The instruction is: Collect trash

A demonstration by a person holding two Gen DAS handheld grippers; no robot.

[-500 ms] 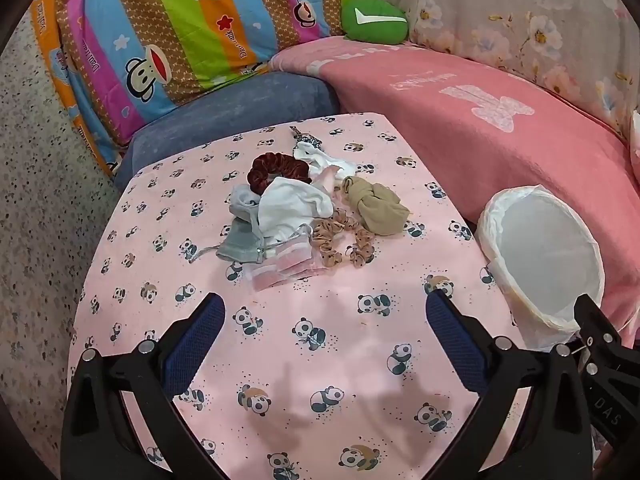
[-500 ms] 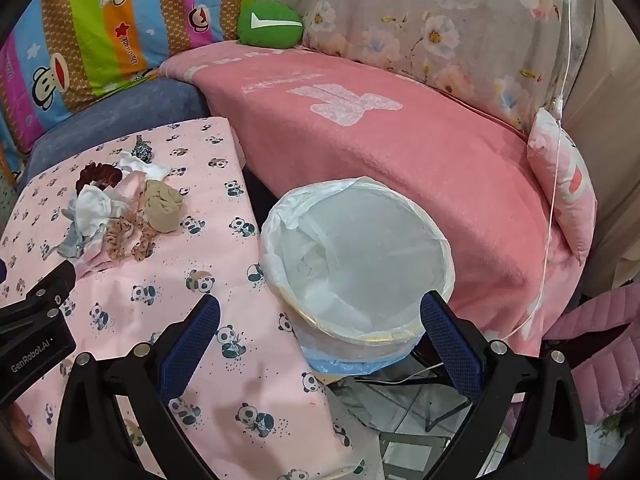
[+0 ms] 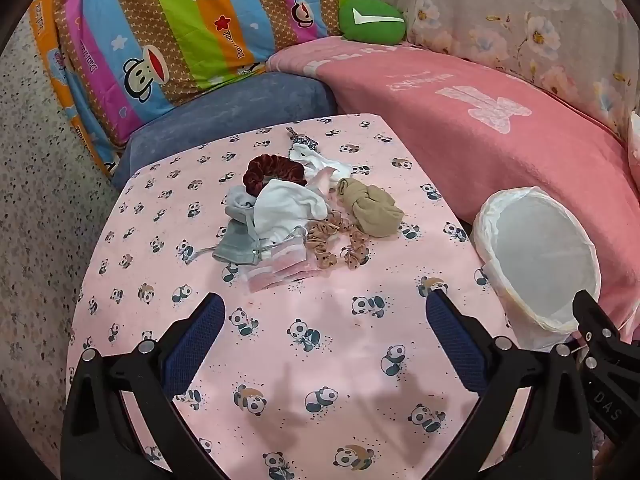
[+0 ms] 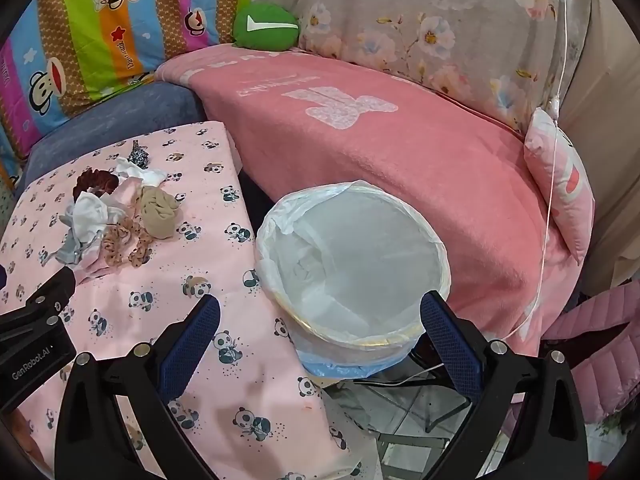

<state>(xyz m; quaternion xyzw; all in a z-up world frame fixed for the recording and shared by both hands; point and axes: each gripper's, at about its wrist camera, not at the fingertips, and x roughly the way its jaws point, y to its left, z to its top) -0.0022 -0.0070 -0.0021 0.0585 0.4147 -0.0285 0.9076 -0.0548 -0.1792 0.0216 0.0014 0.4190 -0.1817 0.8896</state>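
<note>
**Both grippers poised, trash pile untouched**

Left to right: the left gripper (image 3: 324, 344) hangs over the panda-print cloth (image 3: 168, 208), jaws spread wide and empty. Ahead lies the heap of trash (image 3: 304, 216): a grey mask (image 3: 236, 246), a dark red scrunchie (image 3: 272, 174) and a tan knotted cloth (image 3: 374, 210), touching and overlapping. The lined bin (image 4: 352, 264) stands beside the table's right edge, under the right gripper (image 4: 320, 328), likewise wide and empty. Risk: tangled pieces may lift together and drop short of the bin, or the pads may pinch the tablecloth.
</note>
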